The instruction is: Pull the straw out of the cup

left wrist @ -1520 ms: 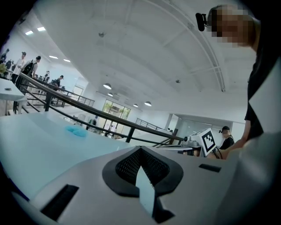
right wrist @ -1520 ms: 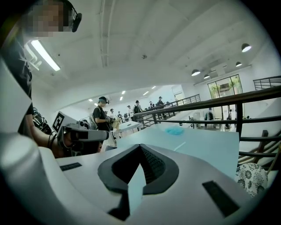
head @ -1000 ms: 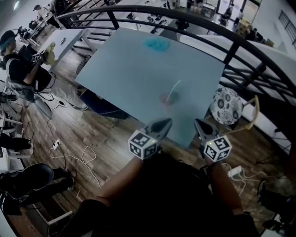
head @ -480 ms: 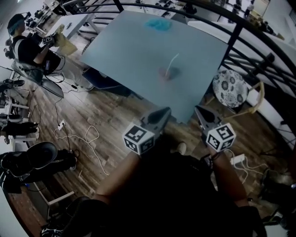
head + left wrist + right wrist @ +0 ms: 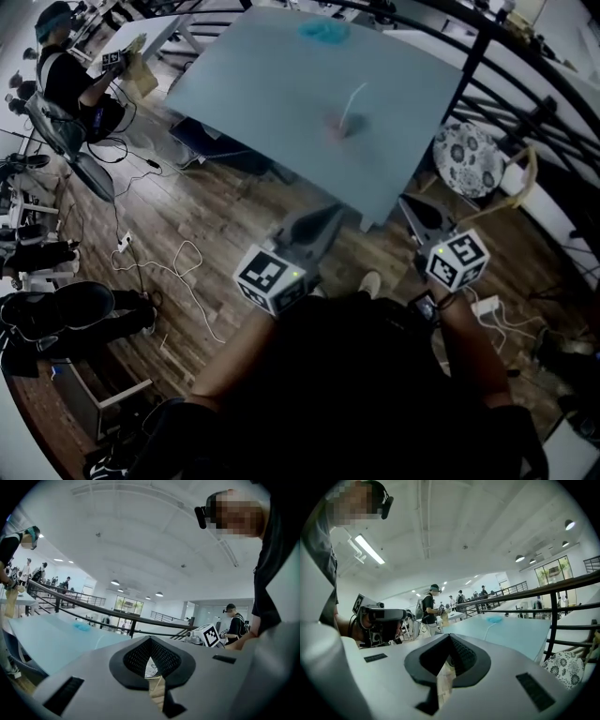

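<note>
Item: one straw (image 5: 353, 101), white, thin, likely light and crushable, leaning from what looks like a small cup (image 5: 337, 127) mid-surface (image 5: 281, 84), well apart from my left tongs (image 5: 330, 216) and right tongs (image 5: 407, 202), both closed, empty; I'd pinch it gently near its top.

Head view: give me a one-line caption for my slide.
Left gripper and right gripper, both shut and empty, hover short of the table where the straw leans in the cup.
</note>
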